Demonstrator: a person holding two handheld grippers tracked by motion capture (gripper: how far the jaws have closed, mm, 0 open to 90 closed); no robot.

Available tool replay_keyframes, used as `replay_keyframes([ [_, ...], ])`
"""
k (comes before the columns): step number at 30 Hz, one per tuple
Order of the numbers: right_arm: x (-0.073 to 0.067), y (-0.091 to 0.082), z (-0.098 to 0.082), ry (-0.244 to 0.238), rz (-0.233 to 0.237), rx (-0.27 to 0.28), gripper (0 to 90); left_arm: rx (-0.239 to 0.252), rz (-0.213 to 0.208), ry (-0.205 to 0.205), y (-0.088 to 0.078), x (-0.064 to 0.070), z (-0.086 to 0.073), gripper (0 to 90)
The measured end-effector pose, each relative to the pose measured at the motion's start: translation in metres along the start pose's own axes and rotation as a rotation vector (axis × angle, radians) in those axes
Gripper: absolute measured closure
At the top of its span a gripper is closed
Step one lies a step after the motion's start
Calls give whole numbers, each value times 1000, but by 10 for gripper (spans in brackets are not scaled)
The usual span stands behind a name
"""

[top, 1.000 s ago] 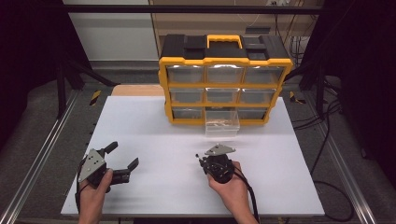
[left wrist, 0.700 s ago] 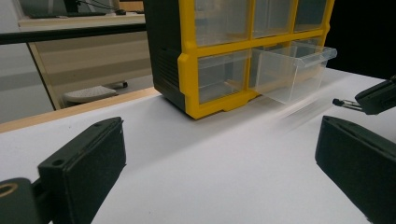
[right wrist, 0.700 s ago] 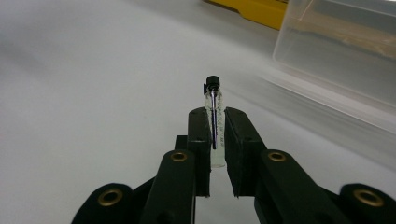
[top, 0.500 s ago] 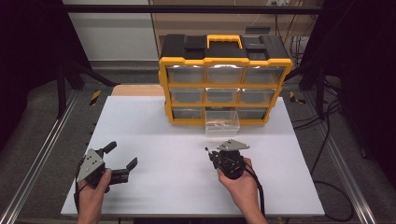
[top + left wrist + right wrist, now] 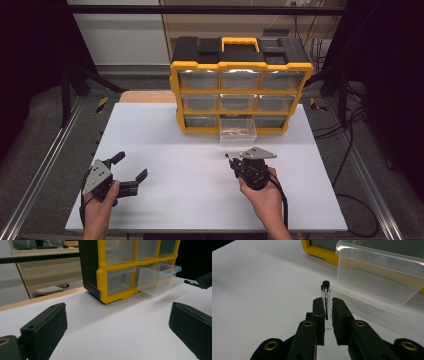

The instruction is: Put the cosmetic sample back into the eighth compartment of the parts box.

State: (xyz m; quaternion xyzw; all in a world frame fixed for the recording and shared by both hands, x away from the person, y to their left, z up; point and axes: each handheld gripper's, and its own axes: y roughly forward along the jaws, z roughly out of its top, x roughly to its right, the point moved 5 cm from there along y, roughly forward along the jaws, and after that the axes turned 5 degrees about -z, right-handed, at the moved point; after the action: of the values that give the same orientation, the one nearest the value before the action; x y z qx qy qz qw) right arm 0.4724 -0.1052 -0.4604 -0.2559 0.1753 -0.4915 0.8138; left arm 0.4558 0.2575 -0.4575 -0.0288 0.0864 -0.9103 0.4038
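Black pads of my right hand-held gripper [image 5: 327, 308] pinch a small glass vial [image 5: 326, 298] upright above the white tabletop [image 5: 175, 145], just before the pulled-out clear drawer [image 5: 382, 277] of the yellow organiser [image 5: 240, 80]; my left hand-held gripper [image 5: 131, 167] gapes wide, empty.

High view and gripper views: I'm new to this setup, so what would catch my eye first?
The yellow-and-black plastic drawer cabinet at the table's far side stands out, with one clear plastic drawer pulled out of its bottom row. In front of that drawer, the right gripper is shut on a small black-capped glass vial. The left gripper rests open near the table's front left.
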Motion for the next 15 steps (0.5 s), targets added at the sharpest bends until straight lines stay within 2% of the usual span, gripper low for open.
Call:
replay_keyframes([
  [4,2,-3,3,2,-4,14,812,1,-2,-1,0,1,0,18],
  [15,17,-12,9,33,-22,48,811,0,-5,-2,1,1,0,18],
])
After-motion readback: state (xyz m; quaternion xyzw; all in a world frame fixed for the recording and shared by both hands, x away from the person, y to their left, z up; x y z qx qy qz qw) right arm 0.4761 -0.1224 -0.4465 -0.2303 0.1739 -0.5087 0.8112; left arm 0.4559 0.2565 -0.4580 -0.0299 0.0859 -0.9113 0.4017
